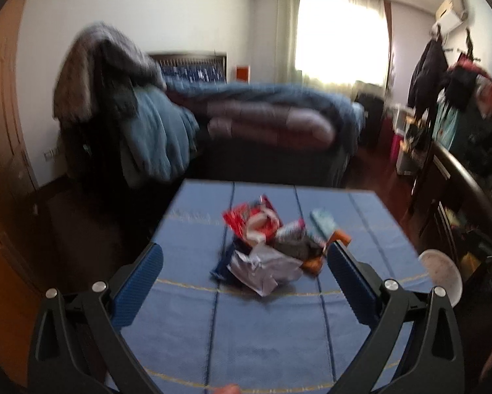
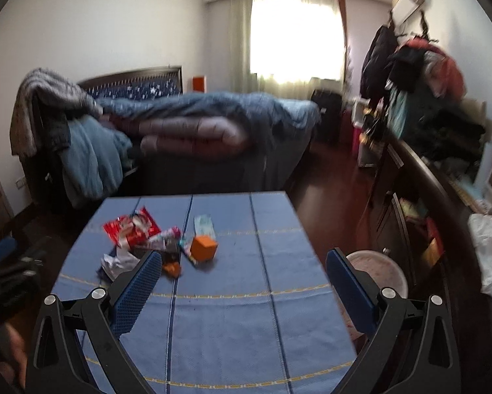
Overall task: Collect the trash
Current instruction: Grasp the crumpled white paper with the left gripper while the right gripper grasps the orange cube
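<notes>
Both tools sit lowest in frame, nothing held. Left tool has its jaws spread wide over the blue worktop; right tool likewise wide and empty.

Trash pile lies straight ahead of the left tool, roughly centred between its fingers but still beyond the tips. From the right tool the pile is ahead and off to its left. Contents: red snack wrapper on the far side, crumpled white paper nearest the left tool, a small orange box and a pale teal packet at the pile's right edge. Both views are blurry, so the smaller dark pieces in the middle can't be identified.

Handling, by judgement: all light stuff. Wrappers are thin, slippery film, likely to slide or crumple, so pinch a raised fold or bunched edge, not a flat face. Paper is soft; grab the bulk. Box is stiffer; grip across opposite flat sides.

A pale round bin stands beside the worktop, just ahead of the right tool's right finger.
</notes>
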Demonstrator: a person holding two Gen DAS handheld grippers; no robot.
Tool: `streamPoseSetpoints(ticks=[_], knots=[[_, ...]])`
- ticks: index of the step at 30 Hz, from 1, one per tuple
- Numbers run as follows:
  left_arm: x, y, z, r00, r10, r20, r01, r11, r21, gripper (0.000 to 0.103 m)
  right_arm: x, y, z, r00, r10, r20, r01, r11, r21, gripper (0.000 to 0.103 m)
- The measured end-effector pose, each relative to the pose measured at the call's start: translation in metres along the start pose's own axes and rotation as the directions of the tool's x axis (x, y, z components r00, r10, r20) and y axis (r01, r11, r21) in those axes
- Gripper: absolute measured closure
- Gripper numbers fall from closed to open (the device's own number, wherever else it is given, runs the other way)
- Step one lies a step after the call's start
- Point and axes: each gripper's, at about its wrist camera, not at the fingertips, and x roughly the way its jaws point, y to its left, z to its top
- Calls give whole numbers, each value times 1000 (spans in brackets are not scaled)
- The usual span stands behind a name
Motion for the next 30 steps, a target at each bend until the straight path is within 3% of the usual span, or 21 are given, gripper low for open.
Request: streamPoseSetpoints(ticks=[6, 12, 20, 25, 28, 30], knots=[[81, -7, -22, 993, -30, -112, 25, 999, -40, 3, 43, 3, -9, 997, 19, -71, -21, 1000, -16, 3], [139, -19, -35, 983, 18, -182, -25, 999, -38, 3, 78, 5, -13, 990, 22, -139, -25, 999, -21, 3], [175, -24, -42, 971, 38, -237, -48, 998, -37, 4, 113, 13, -14, 983, 31, -181, -38, 999, -35, 3], [178, -23, -42, 976, 16, -218, -28, 998, -55, 22, 133, 18, -15, 978, 46, -203, -54, 998, -37, 3], [175, -15, -40, 981, -14, -193, -3, 996, -90, 40, 143, 22, -15, 976, 59, -212, -67, 997, -34, 3], [173, -8, -40, 982, -33, -185, 12, 994, -113, 67, 148, 25, -16, 974, 80, -211, -88, 996, -31, 3]])
